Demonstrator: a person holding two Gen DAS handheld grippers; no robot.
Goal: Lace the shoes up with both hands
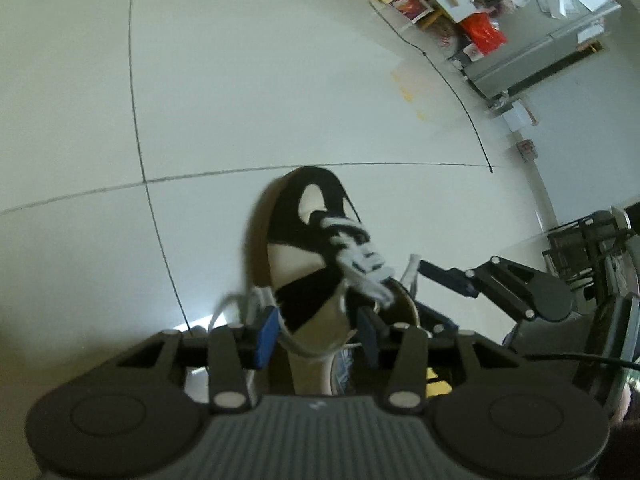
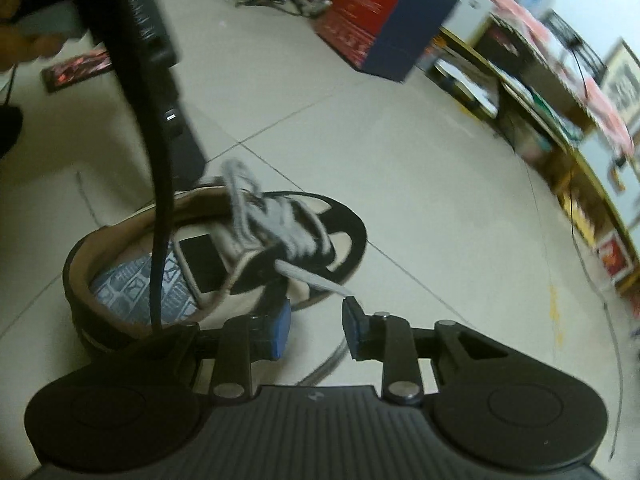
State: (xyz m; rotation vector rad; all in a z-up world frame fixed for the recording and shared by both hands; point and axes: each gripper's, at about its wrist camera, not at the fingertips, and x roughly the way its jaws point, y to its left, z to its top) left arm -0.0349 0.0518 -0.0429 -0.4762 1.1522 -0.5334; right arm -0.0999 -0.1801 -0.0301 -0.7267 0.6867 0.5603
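Black-and-cream shoe sits on pale tiled floor, toe pointing away from the left wrist camera, heel nearest it. Left gripper comes in low over the heel end; its two blue-padded fingers stand apart, one on the outer side of the shoe's collar, the other inside the shoe opening, so the collar wall lies between them with no clear press from either pad. White laces are criss-crossed up the tongue, bunched in a loose tangle at the top eyelets just ahead of that gripper. One slack lace strand loops down outside the shoe beside the left finger. In the right wrist view the shoe lies ahead and left of the right gripper, toe toward the upper right, patterned blue insole showing. Right gripper's jaws are parted; nothing clamped. A free lace end trails off the shoe's side, its tip just above and touching or nearly touching the right finger pad; cannot tell which. A black cable crosses over the shoe opening. From the left view, the right gripper reaches in beside the shoe's far side.
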